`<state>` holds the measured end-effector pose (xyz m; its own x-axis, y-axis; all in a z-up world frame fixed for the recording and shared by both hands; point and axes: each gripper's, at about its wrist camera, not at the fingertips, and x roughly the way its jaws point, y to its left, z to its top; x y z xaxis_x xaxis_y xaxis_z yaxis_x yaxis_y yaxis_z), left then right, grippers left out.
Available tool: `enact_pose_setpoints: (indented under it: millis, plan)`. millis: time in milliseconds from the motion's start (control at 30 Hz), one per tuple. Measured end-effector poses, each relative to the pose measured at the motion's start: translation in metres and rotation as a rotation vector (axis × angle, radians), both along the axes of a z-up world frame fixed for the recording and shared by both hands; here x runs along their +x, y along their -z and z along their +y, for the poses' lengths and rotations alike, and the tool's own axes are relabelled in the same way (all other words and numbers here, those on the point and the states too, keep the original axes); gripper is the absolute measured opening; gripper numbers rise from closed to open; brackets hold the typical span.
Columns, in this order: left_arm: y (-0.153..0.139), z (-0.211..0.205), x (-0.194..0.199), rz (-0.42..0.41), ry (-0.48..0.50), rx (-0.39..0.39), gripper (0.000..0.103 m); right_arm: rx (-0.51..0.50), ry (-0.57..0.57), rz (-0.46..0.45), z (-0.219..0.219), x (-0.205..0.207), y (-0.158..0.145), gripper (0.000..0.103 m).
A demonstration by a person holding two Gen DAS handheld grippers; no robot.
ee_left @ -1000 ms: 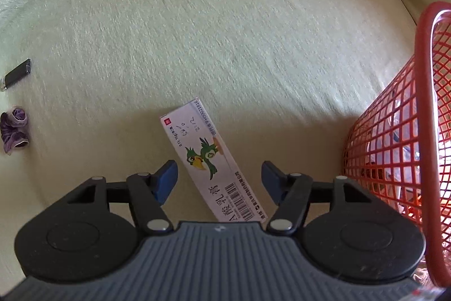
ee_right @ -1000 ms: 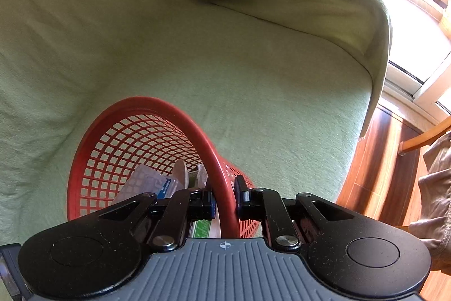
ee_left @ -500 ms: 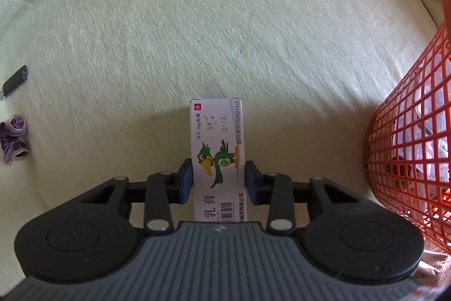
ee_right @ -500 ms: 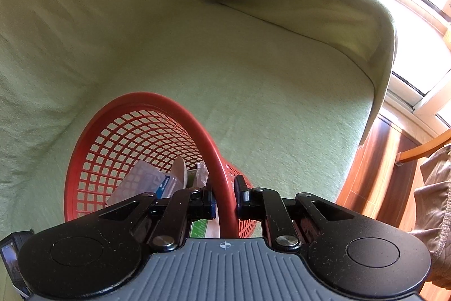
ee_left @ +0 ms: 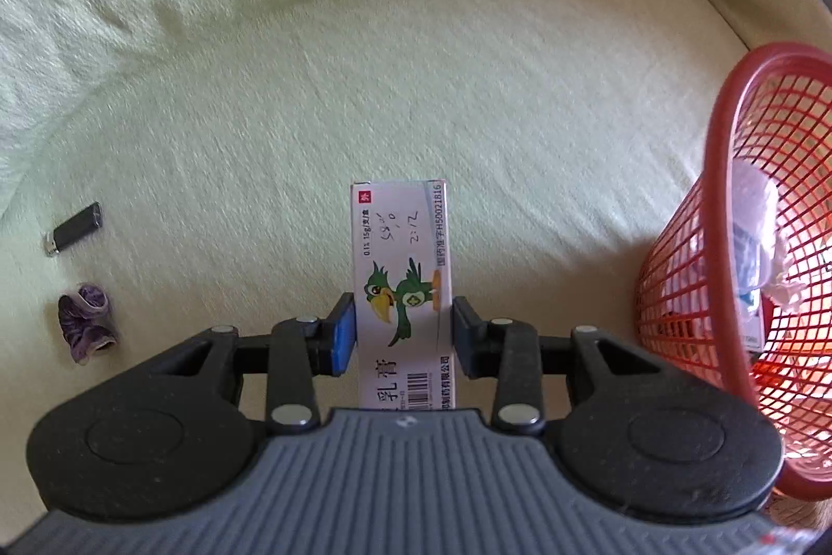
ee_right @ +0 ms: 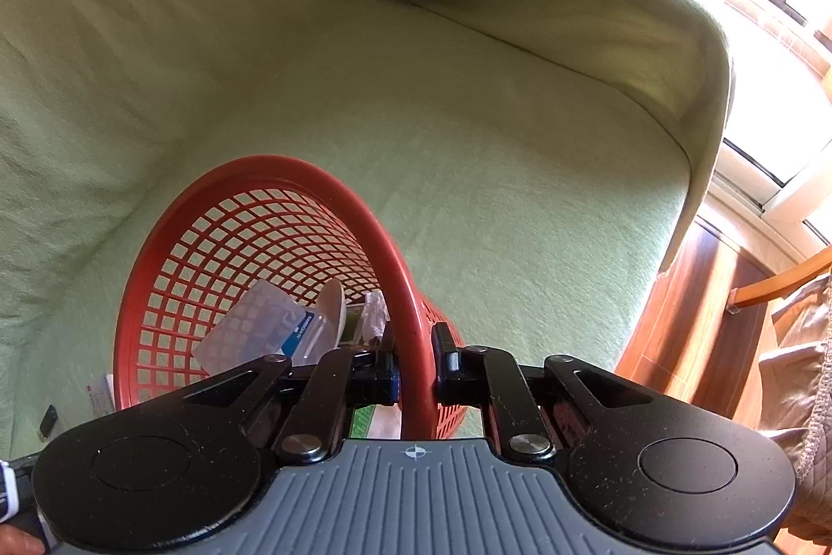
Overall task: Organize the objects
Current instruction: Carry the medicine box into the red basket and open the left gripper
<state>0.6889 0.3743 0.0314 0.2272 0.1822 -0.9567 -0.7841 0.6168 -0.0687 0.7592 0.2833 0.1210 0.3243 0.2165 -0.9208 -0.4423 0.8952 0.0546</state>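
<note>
Box [ee_left: 400, 274] with a green bird on it sits squeezed between the pads of the left gripper [ee_left: 403, 331], up off the couch [ee_left: 468, 87], a little way from the red basket [ee_left: 728, 243]. It could slip out if the pads only pinch its thin sides. The right gripper [ee_right: 414, 362] is clamped tight on the basket's rim, so the basket could tip if pulled. Inside the basket lie a clear packet [ee_right: 255, 326], some crumpled paper and other small things.
</note>
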Motion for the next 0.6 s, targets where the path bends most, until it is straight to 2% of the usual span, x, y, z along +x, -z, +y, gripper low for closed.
enact_pose_setpoints:
  millis: [267, 600]
  plan:
    - [-0.053, -0.002, 0.006, -0.071, 0.032, 0.027, 0.033, -0.009, -0.013, -0.010, 0.000, -0.003, 0.000, 0.008]
    - [-0.106, -0.026, 0.036, -0.130, 0.150, 0.033, 0.033, -0.022, -0.034, -0.018, 0.001, -0.010, -0.001, 0.008]
